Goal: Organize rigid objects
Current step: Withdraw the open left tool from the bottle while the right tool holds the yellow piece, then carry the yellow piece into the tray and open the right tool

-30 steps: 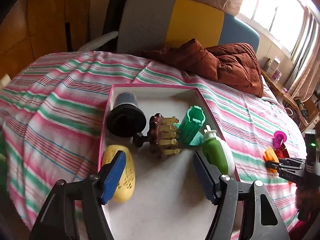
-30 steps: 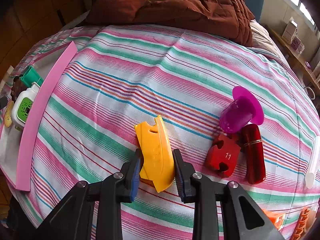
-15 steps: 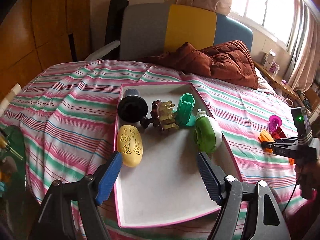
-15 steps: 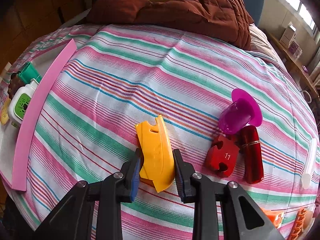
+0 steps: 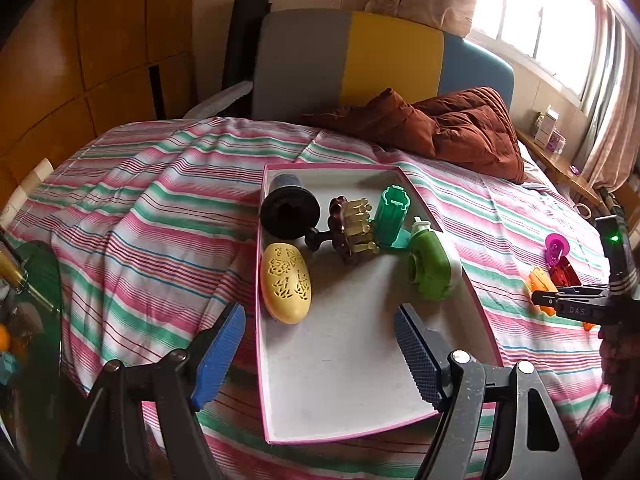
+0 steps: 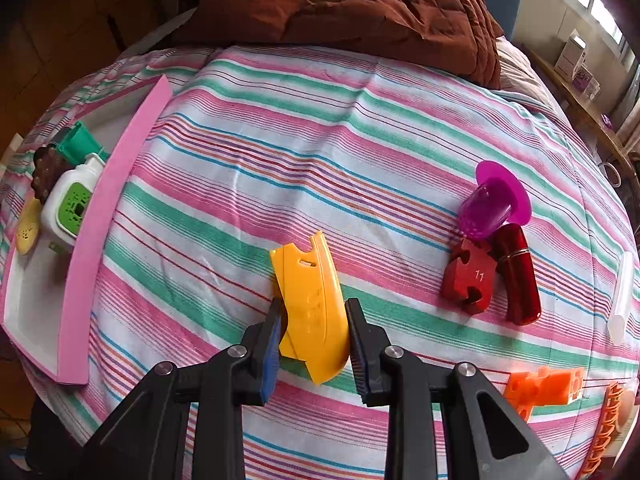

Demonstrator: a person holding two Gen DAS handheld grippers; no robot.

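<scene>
A striped bedspread (image 5: pixel 160 216) is covering the bed. A brown quilt (image 5: pixel 452 128) is lying crumpled at its far end, against a grey, yellow and blue headboard (image 5: pixel 352 56). Sunlight is coming through the window (image 5: pixel 532 12), with curtains (image 5: pixel 612 120) hanging beside it.

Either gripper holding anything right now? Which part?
The right gripper is shut on the yellow plastic piece, pads on its two long sides near the lower end. The left gripper is open above the pink-rimmed tray, holding nothing.
</scene>
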